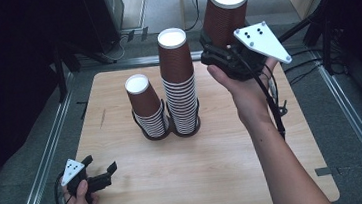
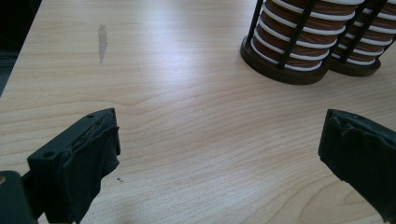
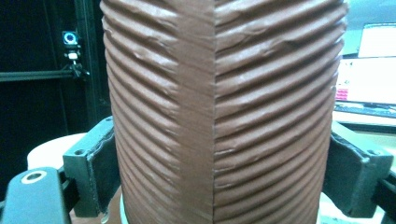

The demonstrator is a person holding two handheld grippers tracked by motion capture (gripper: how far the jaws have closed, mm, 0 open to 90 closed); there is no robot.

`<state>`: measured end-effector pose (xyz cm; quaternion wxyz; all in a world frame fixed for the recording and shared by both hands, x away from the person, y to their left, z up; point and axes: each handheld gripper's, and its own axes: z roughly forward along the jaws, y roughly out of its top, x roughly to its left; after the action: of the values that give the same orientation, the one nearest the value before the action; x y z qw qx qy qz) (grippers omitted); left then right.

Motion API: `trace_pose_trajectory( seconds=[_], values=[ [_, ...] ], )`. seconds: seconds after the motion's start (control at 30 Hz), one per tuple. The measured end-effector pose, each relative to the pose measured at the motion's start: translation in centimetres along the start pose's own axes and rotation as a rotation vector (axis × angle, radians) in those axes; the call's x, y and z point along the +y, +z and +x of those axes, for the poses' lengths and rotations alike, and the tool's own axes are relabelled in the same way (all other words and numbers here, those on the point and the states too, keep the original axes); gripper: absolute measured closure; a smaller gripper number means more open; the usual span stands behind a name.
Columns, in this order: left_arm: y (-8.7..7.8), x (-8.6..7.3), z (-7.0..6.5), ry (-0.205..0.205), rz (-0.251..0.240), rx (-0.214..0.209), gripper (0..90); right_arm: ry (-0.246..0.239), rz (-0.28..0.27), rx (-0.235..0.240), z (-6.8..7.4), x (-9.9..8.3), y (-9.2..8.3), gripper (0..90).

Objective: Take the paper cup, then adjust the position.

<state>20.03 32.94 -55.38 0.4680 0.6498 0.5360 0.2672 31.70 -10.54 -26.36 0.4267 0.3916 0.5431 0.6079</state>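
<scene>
Even overhead light on the desk (image 1: 215, 169); dark surroundings beyond it; soft shadows; close cup (image 3: 219, 112) slightly blurred.

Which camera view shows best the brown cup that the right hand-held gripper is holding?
The high view: it shows the whole brown cup with its white inside, held up in the right hand-held gripper behind the two stacks. The right gripper view shows its ribbed wall close up between both jaws. The left gripper view looks at the table.

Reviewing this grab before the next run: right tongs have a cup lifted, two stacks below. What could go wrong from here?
1. The brown ribbed paper cup is pinched at its sides by the right tongs; it could crush or slip.
2. The taller stack of brown cups leans high above its black wire holder; a bump might topple it.
</scene>
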Motion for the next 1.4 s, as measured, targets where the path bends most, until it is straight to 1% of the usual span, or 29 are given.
trace_pose_trajectory(
  seconds=[0.03,0.07,0.1,0.2,0.3,0.43,0.47,0.53,0.73,0.83,0.93,0.97,1.0,1.07,1.13,1.17,1.2,1.23,1.27,1.3,1.33,1.37,1.4],
  values=[
    [0.0,0.0,0.0,0.001,0.001,0.000,0.0,0.000,0.000,0.000,0.0,0.0,0.0,12.4],
    [0.0,0.0,0.0,0.000,-0.001,0.001,0.0,0.000,0.003,-0.007,-0.4,-0.3,-0.3,12.4],
    [0.0,0.0,0.0,0.000,-0.001,0.001,0.0,0.000,0.003,-0.007,-0.4,-0.3,-0.3,12.4],
    [0.0,0.0,0.0,0.001,-0.001,0.001,0.0,-0.002,0.009,-0.015,-1.0,-0.9,-0.7,12.4],
    [0.0,0.0,0.0,0.002,-0.002,0.002,0.0,-0.008,0.015,-0.019,-1.2,-1.3,-0.9,12.4],
    [0.0,0.0,0.0,0.001,-0.002,0.002,0.0,-0.028,0.030,-0.018,-1.6,-2.5,-1.3,12.7],
    [0.0,0.0,0.0,-0.002,-0.002,0.003,0.0,-0.028,0.030,-0.018,-1.6,-2.5,-1.3,12.7],
    [0.0,0.0,0.0,-0.003,-0.001,0.002,0.0,-0.043,0.041,-0.020,-1.7,-3.4,-1.6,12.7],
    [0.0,0.0,0.0,0.000,0.000,0.001,0.0,-0.031,0.046,-0.008,-2.5,-5.1,-2.4,12.6],
    [0.0,0.0,0.0,-0.003,-0.002,0.000,0.0,-0.024,0.045,-0.010,-2.9,-5.8,-3.0,12.5],
    [0.0,0.0,0.0,-0.004,-0.003,0.000,0.0,-0.039,0.044,-0.011,-3.2,-6.3,-3.3,12.4],
    [0.0,0.0,0.0,-0.005,-0.005,0.001,0.0,-0.042,0.044,-0.014,-3.4,-6.8,-3.7,12.3],
    [-0.1,0.0,0.1,-0.008,-0.005,-0.001,0.0,-0.042,0.044,-0.014,-3.4,-6.8,-3.7,12.3],
    [-0.2,0.0,0.2,-0.023,-0.015,0.000,0.0,-0.046,0.042,-0.016,-3.5,-7.4,-4.1,12.2],
    [-0.3,0.0,0.3,-0.027,-0.022,0.002,0.0,-0.053,0.043,-0.017,-3.7,-8.1,-4.6,12.1],
    [-0.3,0.0,0.3,-0.024,-0.021,0.004,0.0,-0.056,0.039,-0.016,-3.7,-8.5,-4.8,12.1],
    [-0.4,0.1,0.2,-0.020,-0.020,0.004,0.0,-0.067,0.047,-0.014,-3.8,-9.2,-5.1,12.1],
    [-0.3,0.1,0.1,-0.012,-0.016,0.010,0.0,-0.067,0.047,-0.014,-3.8,-9.2,-5.1,12.1],
    [-0.3,0.1,-0.1,0.003,-0.010,0.014,0.0,-0.076,0.060,-0.006,-4.0,-10.0,-5.4,12.2],
    [-0.3,0.2,-0.2,0.014,-0.007,0.019,0.0,-0.076,0.060,-0.006,-4.0,-10.0,-5.4,12.2],
    [-0.3,0.2,-0.4,0.028,-0.004,0.024,0.0,-0.093,0.075,-0.007,-4.2,-10.7,-5.7,12.3],
    [-0.2,0.2,-0.7,0.040,0.001,0.032,0.0,-0.094,0.081,-0.008,-4.3,-11.1,-5.8,12.2],
    [-0.2,0.2,-0.7,0.040,0.001,0.032,0.0,-0.095,0.084,-0.006,-4.4,-11.5,-6.0,12.3]
  ],
)
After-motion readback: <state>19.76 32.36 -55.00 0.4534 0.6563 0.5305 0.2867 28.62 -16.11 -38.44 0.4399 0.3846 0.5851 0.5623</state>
